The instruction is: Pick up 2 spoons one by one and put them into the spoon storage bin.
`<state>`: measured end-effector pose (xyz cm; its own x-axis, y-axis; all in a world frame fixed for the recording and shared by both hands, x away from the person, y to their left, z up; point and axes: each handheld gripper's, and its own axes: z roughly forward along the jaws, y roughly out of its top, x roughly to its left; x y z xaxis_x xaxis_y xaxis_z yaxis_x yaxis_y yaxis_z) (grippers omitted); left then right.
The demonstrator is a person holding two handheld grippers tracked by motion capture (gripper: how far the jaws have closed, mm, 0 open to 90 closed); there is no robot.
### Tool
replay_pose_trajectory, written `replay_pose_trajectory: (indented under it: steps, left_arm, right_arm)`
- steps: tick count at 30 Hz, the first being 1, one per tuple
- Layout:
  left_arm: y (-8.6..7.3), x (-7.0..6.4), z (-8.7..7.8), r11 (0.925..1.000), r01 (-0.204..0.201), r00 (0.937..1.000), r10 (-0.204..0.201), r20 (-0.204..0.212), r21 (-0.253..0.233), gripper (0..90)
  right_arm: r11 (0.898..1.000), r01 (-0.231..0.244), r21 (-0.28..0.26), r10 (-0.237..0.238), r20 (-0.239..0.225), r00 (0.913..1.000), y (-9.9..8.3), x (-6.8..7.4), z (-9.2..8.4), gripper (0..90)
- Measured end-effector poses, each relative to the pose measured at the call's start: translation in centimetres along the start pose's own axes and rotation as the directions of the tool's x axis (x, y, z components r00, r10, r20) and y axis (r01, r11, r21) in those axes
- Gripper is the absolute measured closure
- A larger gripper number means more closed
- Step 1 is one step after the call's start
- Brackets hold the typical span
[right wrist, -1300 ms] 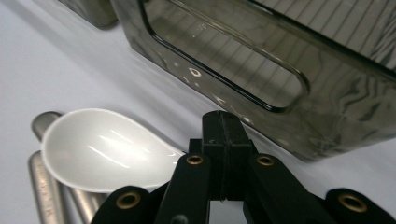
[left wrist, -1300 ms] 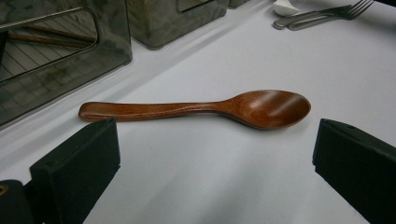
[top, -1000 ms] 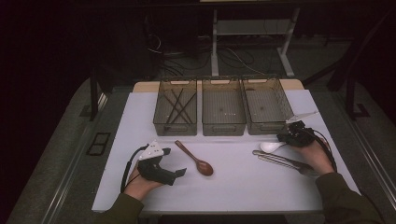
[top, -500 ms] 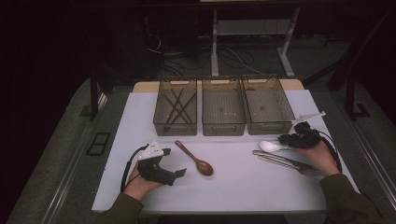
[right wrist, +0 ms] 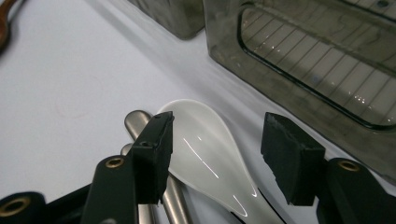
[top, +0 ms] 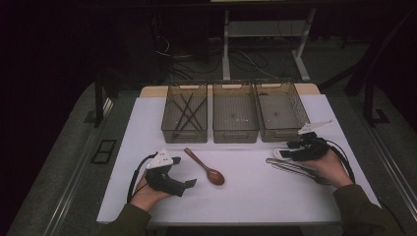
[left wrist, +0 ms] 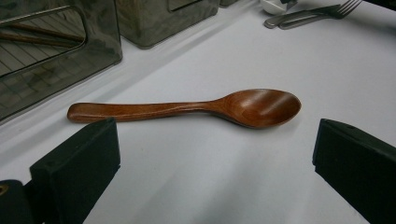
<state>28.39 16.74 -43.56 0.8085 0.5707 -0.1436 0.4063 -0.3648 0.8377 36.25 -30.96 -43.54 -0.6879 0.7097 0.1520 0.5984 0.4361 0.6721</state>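
Observation:
A white ceramic spoon (right wrist: pixel 205 154) lies on the white table beside some metal cutlery (right wrist: pixel 137 121). My right gripper (right wrist: pixel 217 156) is low over its bowl. Its jaws have just been opening and now stand apart on either side of the spoon; the right pad is clear of it. In the high view the right gripper (top: pixel 293 150) is at the right, in front of the right bin (top: pixel 282 115). A brown wooden spoon (left wrist: pixel 187 108) lies flat just ahead of my open left gripper (left wrist: pixel 215 154), which has nothing between its jaws. The left gripper (top: pixel 183 172) rests left of the wooden spoon (top: pixel 206 167).
Three clear bins stand in a row at the back; the left bin (top: pixel 186 115) holds dark chopsticks and the middle bin (top: pixel 235 118) sits between the others. A metal fork and other cutlery (top: pixel 295 168) lie near the right hand. The near table edge runs below both forearms.
The right gripper has come a little toward the near side and down over the white spoon, and its jaws have spread. The left gripper and the wooden spoon have stayed put.

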Motion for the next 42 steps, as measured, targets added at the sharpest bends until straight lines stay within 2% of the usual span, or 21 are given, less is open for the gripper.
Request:
replay_pose_trajectory:
  steps: [9, 11, 17, 25, 29, 35, 42]
  left_arm:
    - [0.0, 0.0, 0.0, 1.0000, 0.000, 1.0000, 0.000, 0.000, 0.001, 0.0]
    - [0.0, 0.0, 0.0, 1.0000, 0.000, 1.0000, 0.000, -0.001, 0.002, 0.0]
    - [0.0, 0.0, 0.0, 1.0000, 0.001, 1.0000, -0.001, 0.000, 0.002, 0.0]
    - [0.0, 0.0, -0.1, 1.0000, 0.003, 1.0000, -0.003, -0.001, 0.000, 0.0]
    - [0.1, 0.0, -0.1, 1.0000, 0.003, 1.0000, -0.003, -0.001, 0.001, 0.0]
    - [0.1, 0.0, -0.1, 1.0000, 0.000, 1.0000, 0.000, -0.002, 0.000, 0.0]
    - [0.1, 0.0, -0.2, 1.0000, 0.000, 1.0000, 0.000, -0.005, -0.001, 0.0]
  right_arm:
    - [0.998, 0.029, 0.051, -0.029, 0.004, 0.9996, -0.3, 0.1, 0.8, 42.0]
    - [0.998, 0.033, 0.049, -0.034, 0.004, 0.9994, -0.3, 0.1, 0.8, 42.3]
    - [0.997, 0.058, 0.046, -0.057, -0.016, 0.9982, -0.3, 0.2, 0.7, 50.6]
    - [0.999, 0.009, 0.040, -0.006, -0.075, 0.9972, -0.8, -0.9, 0.7, 50.3]
    - [0.999, -0.013, 0.035, 0.016, -0.103, 0.9946, -0.8, -1.0, 0.7, 47.9]
    - [0.999, -0.003, 0.032, 0.007, -0.119, 0.9928, -0.7, -0.7, 0.9, 41.0]
    - [0.999, 0.024, 0.046, -0.020, -0.094, 0.9954, -0.6, -0.3, 1.2, 43.0]
